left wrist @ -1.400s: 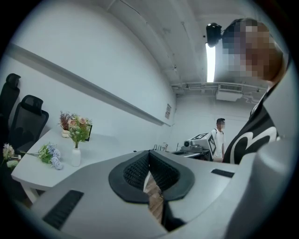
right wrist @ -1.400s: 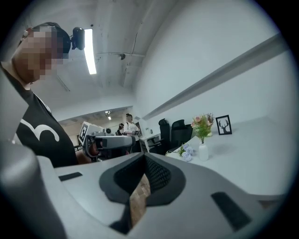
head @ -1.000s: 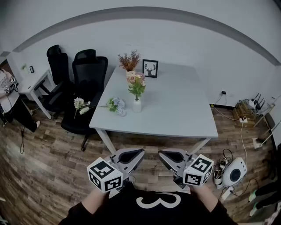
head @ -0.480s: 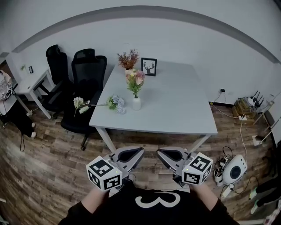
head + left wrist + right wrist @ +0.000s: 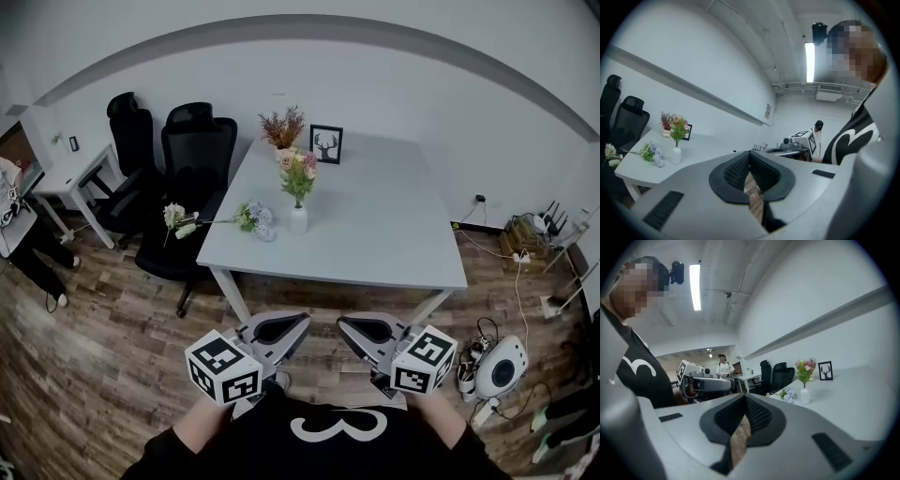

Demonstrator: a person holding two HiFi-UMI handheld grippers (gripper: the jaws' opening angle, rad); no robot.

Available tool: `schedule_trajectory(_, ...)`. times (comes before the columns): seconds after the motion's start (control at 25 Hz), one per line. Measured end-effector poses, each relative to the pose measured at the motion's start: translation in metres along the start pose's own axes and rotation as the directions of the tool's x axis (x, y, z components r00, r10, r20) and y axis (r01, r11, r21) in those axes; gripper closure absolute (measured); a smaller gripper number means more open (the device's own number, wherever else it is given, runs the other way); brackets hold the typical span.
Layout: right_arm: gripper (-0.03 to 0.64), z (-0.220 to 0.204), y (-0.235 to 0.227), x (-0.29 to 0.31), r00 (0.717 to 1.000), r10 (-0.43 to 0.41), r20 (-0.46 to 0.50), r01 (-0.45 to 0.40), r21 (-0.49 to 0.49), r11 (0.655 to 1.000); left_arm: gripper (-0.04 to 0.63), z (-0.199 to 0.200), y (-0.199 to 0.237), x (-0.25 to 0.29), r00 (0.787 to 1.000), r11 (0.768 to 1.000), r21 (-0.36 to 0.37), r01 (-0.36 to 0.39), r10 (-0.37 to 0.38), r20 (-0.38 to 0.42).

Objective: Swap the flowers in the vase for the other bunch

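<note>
The white vase (image 5: 298,220) stands upright on the grey table (image 5: 384,234), towards its left half, and holds a bunch of pink and yellow flowers (image 5: 297,172) with green leaves. The other bunch (image 5: 252,217) lies flat just left of the vase, close to it; I cannot tell whether they touch. Its pale blue blooms rest on the tabletop, and the stems run out past the table's left edge to white blooms hanging beside a black office chair (image 5: 192,173).

Behind the vase, near the far edge, a pot of dried reddish stems (image 5: 282,128) stands beside a framed deer picture (image 5: 325,144). A second black chair (image 5: 129,141) and a small white desk (image 5: 67,180) sit further left, and a person (image 5: 21,230) stands at the frame's left edge. A white appliance (image 5: 499,366) and cables lie on the wood floor to the table's right.

I hold both tools low by my body, well short of the table's near edge. The left gripper (image 5: 286,330) has its jaws together with nothing in them, and so does the right gripper (image 5: 361,332).
</note>
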State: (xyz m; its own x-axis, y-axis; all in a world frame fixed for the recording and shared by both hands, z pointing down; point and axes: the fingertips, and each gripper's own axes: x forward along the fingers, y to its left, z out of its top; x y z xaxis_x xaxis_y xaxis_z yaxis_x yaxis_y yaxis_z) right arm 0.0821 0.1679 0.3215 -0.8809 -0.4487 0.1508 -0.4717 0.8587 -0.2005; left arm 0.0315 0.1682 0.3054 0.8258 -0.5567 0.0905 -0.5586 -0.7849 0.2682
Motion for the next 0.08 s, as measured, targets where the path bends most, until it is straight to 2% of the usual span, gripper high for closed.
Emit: schedule_trajectory(0.08, 0.611, 0.0002, 0.0007, -0.0017, 1.000, 0.000, 0.000, 0.000, -0.003, 1.000, 0.586, 0.0007, -0.0017, -0.0008, 1.000, 1.000, 0.001, -0.003, 0.003, 0.001)
